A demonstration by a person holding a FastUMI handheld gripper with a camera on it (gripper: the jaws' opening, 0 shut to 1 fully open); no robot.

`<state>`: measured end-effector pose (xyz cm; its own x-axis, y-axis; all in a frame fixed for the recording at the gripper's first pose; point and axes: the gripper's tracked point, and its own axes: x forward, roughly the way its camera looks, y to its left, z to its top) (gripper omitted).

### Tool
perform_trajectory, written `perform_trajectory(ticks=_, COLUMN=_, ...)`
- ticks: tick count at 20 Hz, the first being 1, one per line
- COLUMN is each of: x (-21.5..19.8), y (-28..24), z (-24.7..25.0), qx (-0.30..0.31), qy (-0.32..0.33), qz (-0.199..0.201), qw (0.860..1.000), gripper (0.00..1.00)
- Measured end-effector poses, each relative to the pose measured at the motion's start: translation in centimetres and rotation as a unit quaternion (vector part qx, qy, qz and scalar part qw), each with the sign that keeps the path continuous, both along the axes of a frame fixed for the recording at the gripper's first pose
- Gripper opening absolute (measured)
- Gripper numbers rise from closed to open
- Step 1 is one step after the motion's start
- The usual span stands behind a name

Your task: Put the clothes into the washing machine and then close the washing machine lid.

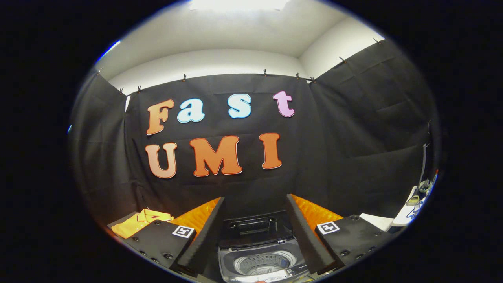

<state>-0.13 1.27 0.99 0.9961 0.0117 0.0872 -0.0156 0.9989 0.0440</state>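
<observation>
item: gripper (255,236), lower centre of the frame. its two fingers (204,232) stand wide apart, foam pads facing inward, nothing held between them. square markers sit on both finger bodies.

item: washing machine (261,261), bottom centre, framed between the fingers and just ahead of them. a small top-loader; its lid (255,228) stands raised at the back and the perforated drum (264,262) is open to view. the drum looks empty as far as can be seen.

item: orange polo shirt (139,222), lower left of the frame, beyond the left finger's outer side, folded flat on a dark surface. well apart from the machine.

item: small objects on a white table edge (404,214), lower right; too small to identify.

step in hand, as judged: fetching the garment, since no clothing is yet in the drum. handling note: swing toward the lower left and come down over the shirt's thickest fold with the fingers kept spread. pinch several layers at once so the cloth does not unfold and trail. lift it high enough to pass the machine's rim, release over the drum's centre, and see that no sleeve hangs over the edge before the lid is brought down.
</observation>
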Motion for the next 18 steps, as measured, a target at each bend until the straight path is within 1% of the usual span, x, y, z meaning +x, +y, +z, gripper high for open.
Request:
perform_trajectory(ticks=11, x=-0.2, y=1.6, z=-0.1, qx=-0.002, qy=-0.002, qz=0.017, qw=1.0, gripper=0.98)
perform_trajectory(ticks=18, x=-0.1, y=2.1, z=-0.1, qx=-0.005, qy=-0.001, qz=0.018, qw=1.0, gripper=0.98)
